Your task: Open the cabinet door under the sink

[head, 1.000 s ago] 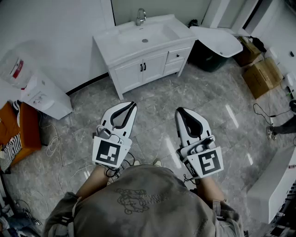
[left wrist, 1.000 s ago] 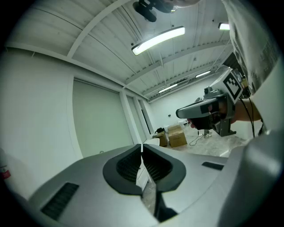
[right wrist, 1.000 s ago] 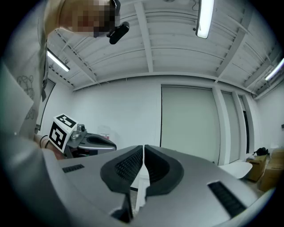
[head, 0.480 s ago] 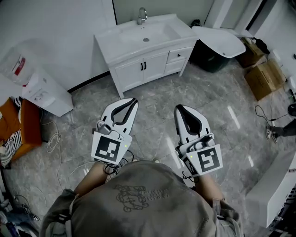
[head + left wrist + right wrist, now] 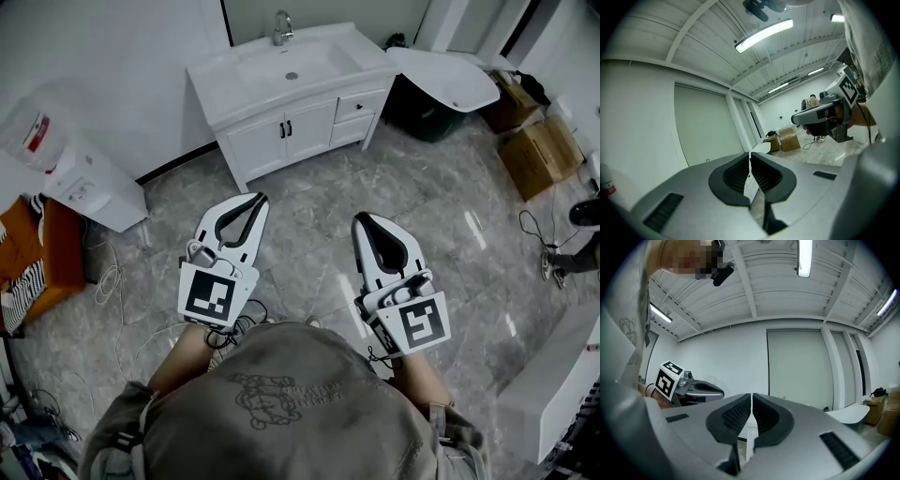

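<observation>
A: Where's the cabinet (image 5: 354, 133)?
B: At twelve o'clock, against the wall, under the sink (image 5: 291, 70). Its two doors (image 5: 309, 128) sit flush, so nothing is open yet.
A: And the grippers?
B: Both are well short of it, over bare floor (image 5: 309, 246). The left gripper (image 5: 260, 198) is clenched, pads meeting with nothing between them. The right gripper (image 5: 361, 221) is the same, closed on air.
A: Which is nearer the handles (image 5: 286, 129)?
B: The left. From its tips the handles lie at about one o'clock. From the right's tips they're at eleven and farther off.
A: How do the handles run?
B: Two dark bars, upright, side by side where the doors meet. I'd judge the jaws must part and come at a bar from the front, straddling it across its width.
A: Which door?
B: Can't say from here, though the left gripper looks better placed for either. First the person has to close the distance
</observation>
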{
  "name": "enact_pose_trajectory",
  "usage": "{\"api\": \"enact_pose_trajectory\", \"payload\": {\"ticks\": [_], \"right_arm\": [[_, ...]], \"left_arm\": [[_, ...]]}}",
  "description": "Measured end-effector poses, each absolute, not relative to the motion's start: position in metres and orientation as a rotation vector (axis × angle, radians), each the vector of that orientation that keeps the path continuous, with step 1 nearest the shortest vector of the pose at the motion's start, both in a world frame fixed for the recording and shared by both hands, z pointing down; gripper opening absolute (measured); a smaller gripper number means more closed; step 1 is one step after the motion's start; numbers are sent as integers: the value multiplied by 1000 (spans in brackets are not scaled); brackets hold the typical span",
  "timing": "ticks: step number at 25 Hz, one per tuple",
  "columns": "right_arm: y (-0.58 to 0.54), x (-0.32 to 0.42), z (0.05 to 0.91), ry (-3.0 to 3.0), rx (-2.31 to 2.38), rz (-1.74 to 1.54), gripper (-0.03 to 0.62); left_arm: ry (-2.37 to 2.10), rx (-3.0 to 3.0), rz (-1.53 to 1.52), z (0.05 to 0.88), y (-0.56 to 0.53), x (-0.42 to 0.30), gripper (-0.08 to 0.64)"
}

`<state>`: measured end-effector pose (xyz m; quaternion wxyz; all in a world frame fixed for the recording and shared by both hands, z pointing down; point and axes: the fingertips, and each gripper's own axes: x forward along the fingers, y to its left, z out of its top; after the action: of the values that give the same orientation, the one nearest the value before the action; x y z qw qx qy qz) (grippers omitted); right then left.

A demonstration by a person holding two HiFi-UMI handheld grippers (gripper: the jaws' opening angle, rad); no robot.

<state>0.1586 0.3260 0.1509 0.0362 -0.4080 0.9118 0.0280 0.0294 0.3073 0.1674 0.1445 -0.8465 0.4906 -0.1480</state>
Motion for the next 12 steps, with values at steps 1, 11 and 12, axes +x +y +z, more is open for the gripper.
{"api": "enact_pose_trajectory", "payload": {"ticks": [1,11,12], "right_arm": [[325,163,152,2804,-1250,83,32],[323,203,179,2854,-1193,42,32],[323,206,181,2852,-1189,31,32]], "left_arm": [[1413,-2442,-428,169,307,34,26],[1487,-2451,-442,188,313,70,26],[1488,-2453,-449,191,314,72,26]]}}
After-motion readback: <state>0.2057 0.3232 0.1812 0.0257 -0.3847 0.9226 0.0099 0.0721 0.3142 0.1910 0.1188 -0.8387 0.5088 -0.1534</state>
